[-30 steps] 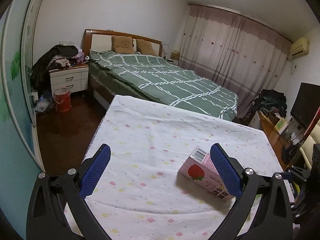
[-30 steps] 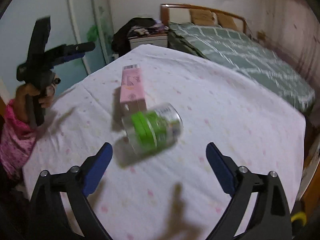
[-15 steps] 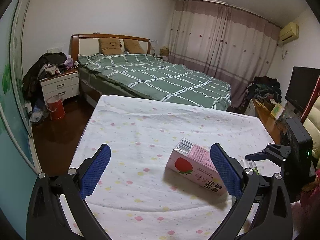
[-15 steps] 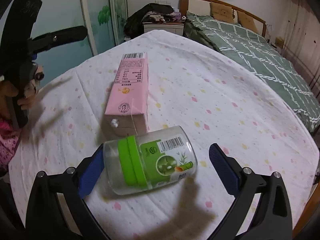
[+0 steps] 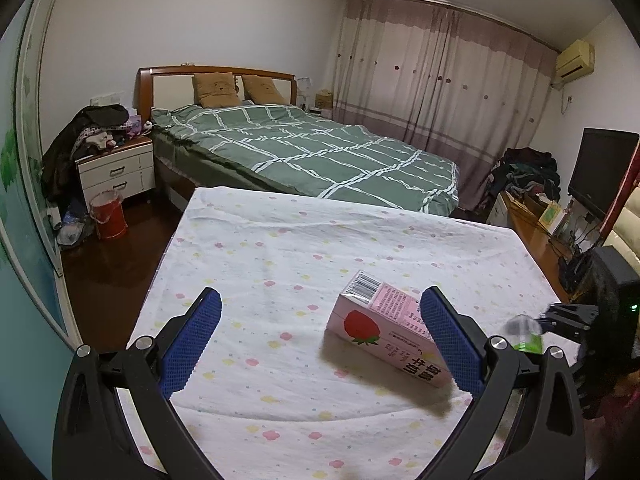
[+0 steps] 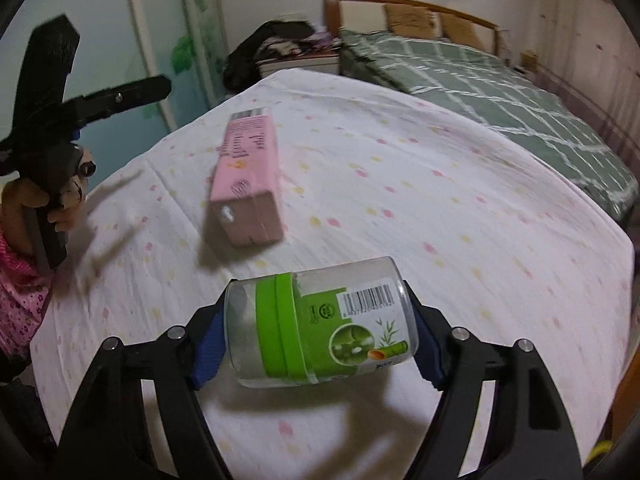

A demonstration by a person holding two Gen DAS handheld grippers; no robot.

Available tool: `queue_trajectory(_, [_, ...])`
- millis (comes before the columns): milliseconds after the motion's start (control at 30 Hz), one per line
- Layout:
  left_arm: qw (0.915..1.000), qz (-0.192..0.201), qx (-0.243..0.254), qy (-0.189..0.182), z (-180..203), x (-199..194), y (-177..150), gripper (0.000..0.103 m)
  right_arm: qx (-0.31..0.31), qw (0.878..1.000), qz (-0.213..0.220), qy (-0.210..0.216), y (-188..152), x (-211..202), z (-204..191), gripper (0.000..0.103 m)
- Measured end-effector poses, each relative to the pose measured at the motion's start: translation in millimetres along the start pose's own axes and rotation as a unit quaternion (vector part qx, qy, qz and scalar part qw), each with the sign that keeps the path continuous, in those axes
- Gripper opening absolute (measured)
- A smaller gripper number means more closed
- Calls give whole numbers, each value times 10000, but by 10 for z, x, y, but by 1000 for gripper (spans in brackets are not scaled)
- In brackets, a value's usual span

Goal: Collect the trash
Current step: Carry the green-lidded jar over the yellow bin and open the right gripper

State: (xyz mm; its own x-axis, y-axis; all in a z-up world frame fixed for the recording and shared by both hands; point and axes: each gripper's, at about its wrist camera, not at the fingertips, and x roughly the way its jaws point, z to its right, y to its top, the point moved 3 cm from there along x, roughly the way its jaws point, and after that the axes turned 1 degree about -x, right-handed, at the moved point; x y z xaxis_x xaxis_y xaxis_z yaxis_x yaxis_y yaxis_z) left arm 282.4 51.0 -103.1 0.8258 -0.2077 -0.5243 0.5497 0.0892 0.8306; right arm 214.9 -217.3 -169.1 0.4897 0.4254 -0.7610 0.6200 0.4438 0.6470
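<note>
A pink strawberry milk carton (image 5: 384,330) lies on its side on the table with the dotted white cloth (image 5: 300,248); it also shows in the right wrist view (image 6: 248,188). My left gripper (image 5: 320,340) is open and empty, with the carton just inside its right finger. My right gripper (image 6: 316,336) is shut on a clear plastic jar with a green label (image 6: 320,328), gripped end to end and lying sideways just above the cloth. In the left wrist view the jar (image 5: 526,334) shows at the right edge.
A bed with a green checked cover (image 5: 312,152) stands beyond the table. A nightstand (image 5: 116,172) piled with clothes and a red bucket (image 5: 108,216) are at the left. A TV (image 5: 600,172) and clutter are at the right.
My right gripper has closed on the jar and holds it. My left gripper has shifted a little, so the carton sits nearer its right finger.
</note>
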Motion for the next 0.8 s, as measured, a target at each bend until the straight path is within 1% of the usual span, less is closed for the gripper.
queue_trajectory(133, [10000, -15, 92, -21, 54, 9, -16, 98, 458, 9982, 138, -369, -216, -269, 173, 72])
queue_trajectory(233, [9999, -10, 149, -32, 87, 10, -28, 98, 763, 9939, 211, -765, -389, -480, 324, 72])
queue_trajectory(300, [9998, -9, 169, -44, 100, 9, -32, 98, 1011, 9898, 273, -967, -502, -622, 461, 72])
queue_trajectory(333, [9998, -14, 177, -48, 104, 10, -34, 98, 1181, 9859, 311, -1144, -590, -726, 563, 72])
queue_trajectory(433, [9997, -44, 228, -38, 139, 12, -46, 98, 1584, 9760, 388, -1445, -801, -928, 840, 72])
queue_trajectory(500, [9996, -59, 267, -46, 165, 17, -55, 98, 1922, 9655, 424, -1705, -977, -1079, 1057, 72])
queue_trajectory(600, [9994, -71, 342, -70, 208, 22, -74, 98, 2468, 9438, 452, -2154, -1258, -1284, 1399, 72])
queue_trajectory(667, [9992, -76, 375, -83, 224, 27, -78, 98, 2868, 9248, 406, -2465, -1474, -1398, 1636, 72])
queue_trajectory(800, [9990, -76, 436, -112, 267, 27, -89, 98, 3460, 8905, 336, -2936, -1858, -1544, 2000, 72])
